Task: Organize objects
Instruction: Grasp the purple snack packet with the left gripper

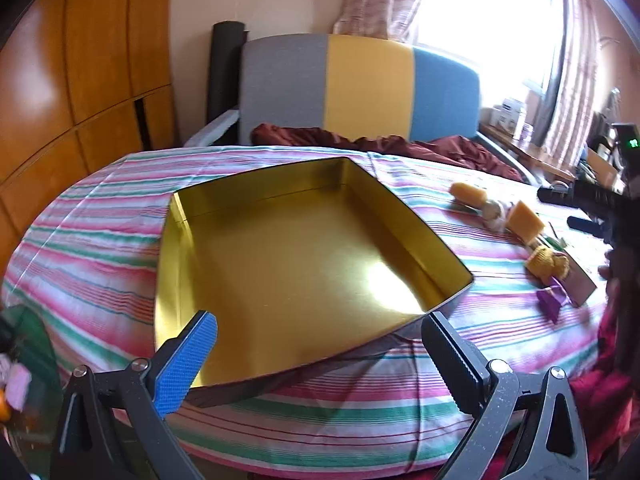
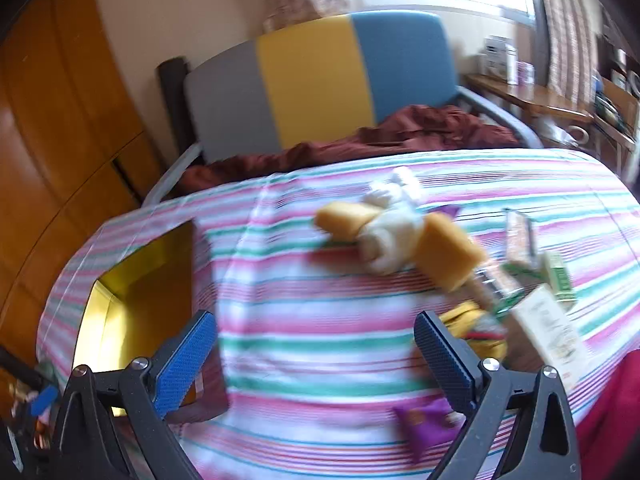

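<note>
The gold tin tray [image 1: 288, 264] is lying flat and open-side up on the striped bed [image 1: 100, 240], one corner pointing far toward the tricolour headboard [image 1: 360, 84]. The left gripper [image 1: 320, 360] is hovering over its near edge, jaws released and holding nothing. The right gripper [image 2: 316, 356] is hanging over bare sheet, jaws released, with yellow sponges [image 2: 452, 256], a white plush [image 2: 388, 240] and a purple packet [image 2: 428, 428] scattered to the right
</note>
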The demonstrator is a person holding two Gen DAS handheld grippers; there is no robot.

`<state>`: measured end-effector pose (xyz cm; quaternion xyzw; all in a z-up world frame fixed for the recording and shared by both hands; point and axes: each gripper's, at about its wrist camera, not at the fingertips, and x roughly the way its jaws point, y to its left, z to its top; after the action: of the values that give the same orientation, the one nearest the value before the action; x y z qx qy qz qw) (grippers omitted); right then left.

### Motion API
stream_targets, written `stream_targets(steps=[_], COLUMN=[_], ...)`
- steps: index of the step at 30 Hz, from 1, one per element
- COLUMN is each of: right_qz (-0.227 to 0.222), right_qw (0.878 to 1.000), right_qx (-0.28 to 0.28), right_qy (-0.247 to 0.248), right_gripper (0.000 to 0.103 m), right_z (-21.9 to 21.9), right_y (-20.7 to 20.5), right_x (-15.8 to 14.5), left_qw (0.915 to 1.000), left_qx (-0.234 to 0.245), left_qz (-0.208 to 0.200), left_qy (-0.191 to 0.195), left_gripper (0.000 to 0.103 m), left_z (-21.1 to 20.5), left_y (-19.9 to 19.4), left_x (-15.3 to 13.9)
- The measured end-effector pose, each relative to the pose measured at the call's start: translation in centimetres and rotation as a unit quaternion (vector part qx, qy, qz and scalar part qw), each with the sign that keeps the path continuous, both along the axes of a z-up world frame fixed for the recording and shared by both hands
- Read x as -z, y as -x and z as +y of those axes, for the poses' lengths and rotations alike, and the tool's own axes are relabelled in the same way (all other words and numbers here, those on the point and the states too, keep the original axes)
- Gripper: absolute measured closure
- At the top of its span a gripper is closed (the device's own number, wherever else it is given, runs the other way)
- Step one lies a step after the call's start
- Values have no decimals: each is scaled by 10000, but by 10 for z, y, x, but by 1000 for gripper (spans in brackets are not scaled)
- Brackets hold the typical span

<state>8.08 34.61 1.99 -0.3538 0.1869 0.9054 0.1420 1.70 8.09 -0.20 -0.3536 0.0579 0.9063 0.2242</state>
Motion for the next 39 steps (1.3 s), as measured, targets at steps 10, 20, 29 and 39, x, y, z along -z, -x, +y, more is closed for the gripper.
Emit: stream_targets(steps=[10, 20, 29, 39], right_qz=[-126, 1027, 1120, 1043], right_qw=[9838, 9396, 9359, 9380], right_qx=[1678, 2203, 1971, 1864], right_qy=[623, 2410, 2696, 2728], right_gripper=[2, 2, 2, 2], right_z=[165, 213, 215, 215], right_y=[-56, -101, -97, -91], right_x=[8, 39, 45, 47], left_qw=[9977, 9845, 9461, 9000], left_qx=[415, 1689, 3160, 4207], left_qz=[-520, -389, -343, -305], left_qy=[-111, 253, 620, 1099], left_gripper=[0, 1, 10, 24], left_z=[26, 131, 224, 304], left_y=[3, -10, -39, -53], left_x=[5, 6, 28, 57])
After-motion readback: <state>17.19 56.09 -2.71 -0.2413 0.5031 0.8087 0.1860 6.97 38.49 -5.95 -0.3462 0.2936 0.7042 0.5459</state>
